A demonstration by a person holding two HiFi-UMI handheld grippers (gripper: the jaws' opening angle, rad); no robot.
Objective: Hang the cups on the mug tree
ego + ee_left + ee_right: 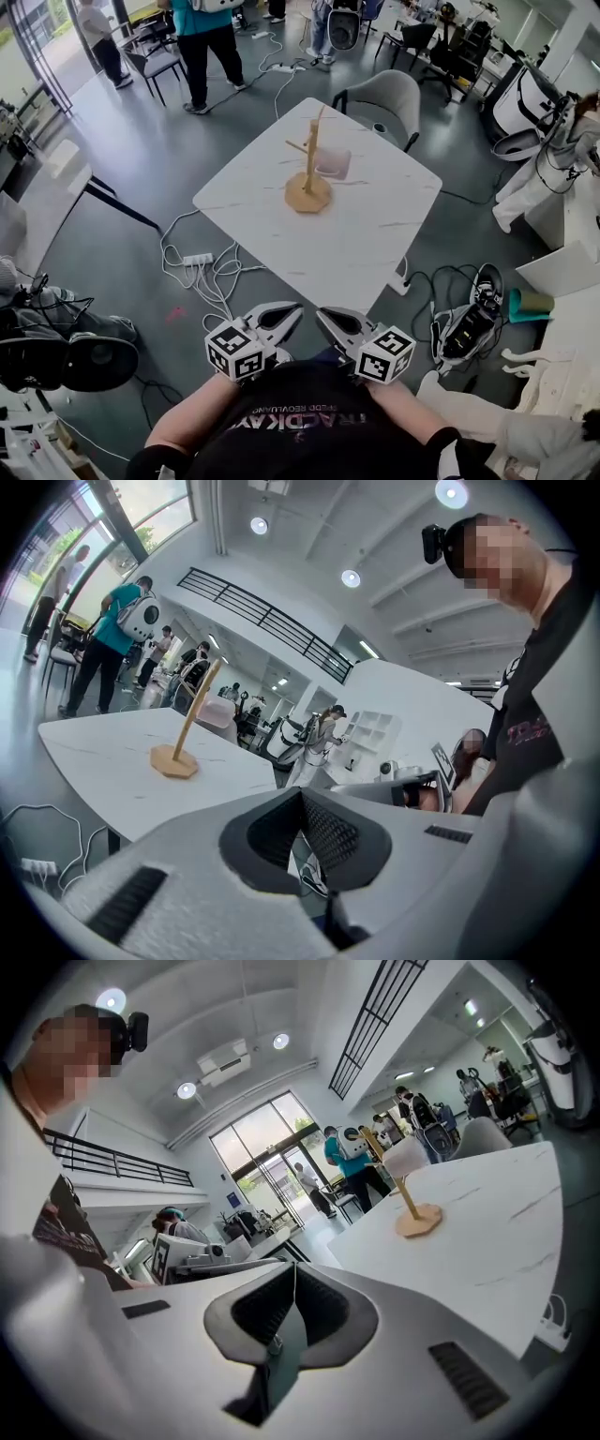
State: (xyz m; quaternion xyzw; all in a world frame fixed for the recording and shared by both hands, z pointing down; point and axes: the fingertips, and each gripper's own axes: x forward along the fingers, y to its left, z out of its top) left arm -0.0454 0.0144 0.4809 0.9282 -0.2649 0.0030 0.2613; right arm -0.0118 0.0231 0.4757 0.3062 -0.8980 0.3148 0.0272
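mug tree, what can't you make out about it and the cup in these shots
- Cup: head view, too small and pale to tell if it hangs on the mug tree or stands behind it.
- Pegs: both gripper views, too far to count.
- Table near side: left gripper view, hidden by left gripper.

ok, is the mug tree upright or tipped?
Upright. The mug tree has its base flat on the table and its post rising straight; both gripper views show the same.
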